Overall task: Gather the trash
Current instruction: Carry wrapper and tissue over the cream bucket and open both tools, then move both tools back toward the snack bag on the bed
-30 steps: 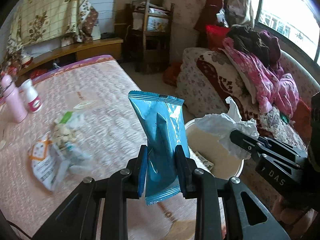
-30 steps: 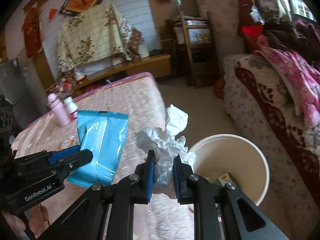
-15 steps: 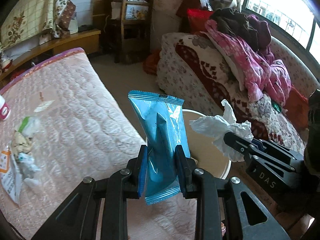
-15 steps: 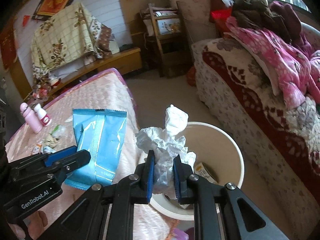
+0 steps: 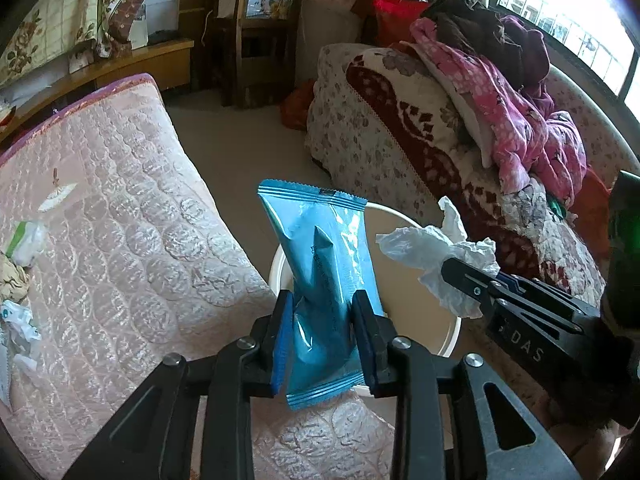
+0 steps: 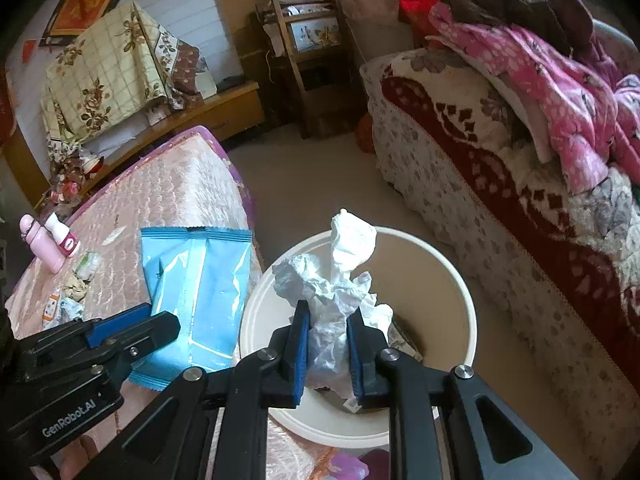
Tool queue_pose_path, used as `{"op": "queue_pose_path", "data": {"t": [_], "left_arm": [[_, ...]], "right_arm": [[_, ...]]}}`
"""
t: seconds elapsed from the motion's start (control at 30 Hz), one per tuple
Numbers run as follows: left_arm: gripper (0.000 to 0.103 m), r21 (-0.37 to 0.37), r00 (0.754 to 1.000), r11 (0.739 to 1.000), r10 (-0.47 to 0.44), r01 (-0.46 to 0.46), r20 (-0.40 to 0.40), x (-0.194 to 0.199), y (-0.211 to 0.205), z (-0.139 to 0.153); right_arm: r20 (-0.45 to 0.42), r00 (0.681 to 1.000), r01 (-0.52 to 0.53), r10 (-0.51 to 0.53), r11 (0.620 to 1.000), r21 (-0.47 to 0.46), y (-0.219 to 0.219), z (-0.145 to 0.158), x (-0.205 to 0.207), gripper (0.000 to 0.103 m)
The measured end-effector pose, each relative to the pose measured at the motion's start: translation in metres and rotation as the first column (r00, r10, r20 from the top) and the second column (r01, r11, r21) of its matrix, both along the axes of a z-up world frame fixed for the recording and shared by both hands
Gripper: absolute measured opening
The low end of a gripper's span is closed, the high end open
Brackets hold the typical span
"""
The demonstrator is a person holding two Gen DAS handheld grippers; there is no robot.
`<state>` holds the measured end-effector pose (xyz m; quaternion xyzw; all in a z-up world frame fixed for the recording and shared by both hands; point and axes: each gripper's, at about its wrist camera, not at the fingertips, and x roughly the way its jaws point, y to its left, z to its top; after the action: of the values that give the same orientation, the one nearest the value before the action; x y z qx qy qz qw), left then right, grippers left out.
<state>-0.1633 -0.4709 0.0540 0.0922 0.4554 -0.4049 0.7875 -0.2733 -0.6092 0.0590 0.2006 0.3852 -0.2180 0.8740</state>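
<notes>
Two bottles [image 6: 48, 240] in right wrist view only

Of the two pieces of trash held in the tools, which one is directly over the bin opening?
The crumpled white tissue in the right tool; the blue wrapper hangs beside the bin, over the mattress edge.

Black left hand-held gripper [image 5: 323, 334], blue pads, silver screws, white "GenRobot.AI" lettering
</notes>
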Motion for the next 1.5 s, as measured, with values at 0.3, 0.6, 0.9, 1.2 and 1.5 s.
{"op": "queue_pose_path", "data": {"t": [0.3, 0.6, 0.9, 1.2, 1.5], "left_arm": [[0.058, -0.005, 1.0, 1.0, 0.024, -0.024, 0.007, -0.005, 0.007, 0.001], [0.064, -0.009, 0.997, 0.998, 0.065, -0.065, 0.051, -0.004, 0.031, 0.011], [0.075, -0.004, 0.985, 0.993, 0.119, -0.119, 0.127, -0.007, 0.058, 0.02], [0.076, -0.014, 0.973, 0.984, 0.178, -0.178, 0.145, -0.003, 0.092, 0.028], [0.076, -0.013, 0.949, 0.964, 0.264, -0.266, 0.174, 0.006, 0.138, 0.034]], "right_arm": [[-0.022, 0.999, 0.025, -0.024, 0.999, 0.037, -0.012, -0.01, 0.002, 0.027], [0.012, 1.0, 0.006, -0.006, 1.0, 0.02, -0.001, -0.001, 0.002, 0.077], [0.016, 1.0, -0.014, 0.014, 1.0, 0.003, 0.021, 0.007, 0.002, 0.077], [0.025, 0.998, -0.053, 0.054, 0.998, -0.044, 0.054, 0.017, 0.005, 0.077], [0.044, 0.994, -0.094, 0.097, 0.993, -0.072, 0.085, 0.029, 0.012, 0.077]]}}
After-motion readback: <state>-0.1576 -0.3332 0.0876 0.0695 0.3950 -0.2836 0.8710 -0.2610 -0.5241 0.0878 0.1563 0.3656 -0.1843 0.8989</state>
